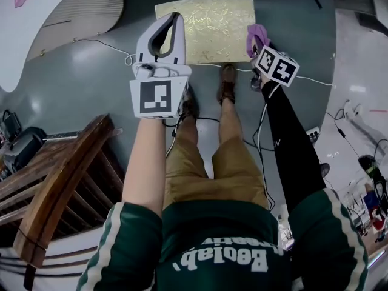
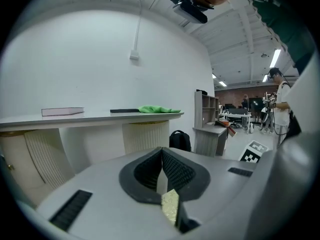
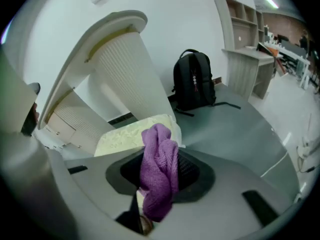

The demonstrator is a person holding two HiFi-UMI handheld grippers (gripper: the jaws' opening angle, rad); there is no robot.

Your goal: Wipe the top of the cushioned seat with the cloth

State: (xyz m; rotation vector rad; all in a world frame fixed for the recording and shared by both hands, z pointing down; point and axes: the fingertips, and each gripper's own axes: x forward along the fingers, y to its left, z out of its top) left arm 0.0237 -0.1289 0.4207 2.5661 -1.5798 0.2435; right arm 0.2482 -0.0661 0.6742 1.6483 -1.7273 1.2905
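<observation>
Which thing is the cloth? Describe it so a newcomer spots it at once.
Find the pale gold cushioned seat on the grey floor by the person's feet. At its right edge the right gripper pinches the cloth: a bunched knit rag, the only purple thing nearby.

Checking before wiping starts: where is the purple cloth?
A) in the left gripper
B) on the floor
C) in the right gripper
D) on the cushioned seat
C: the purple cloth sits clamped in the right gripper; the left gripper is shut on nothing.
</observation>
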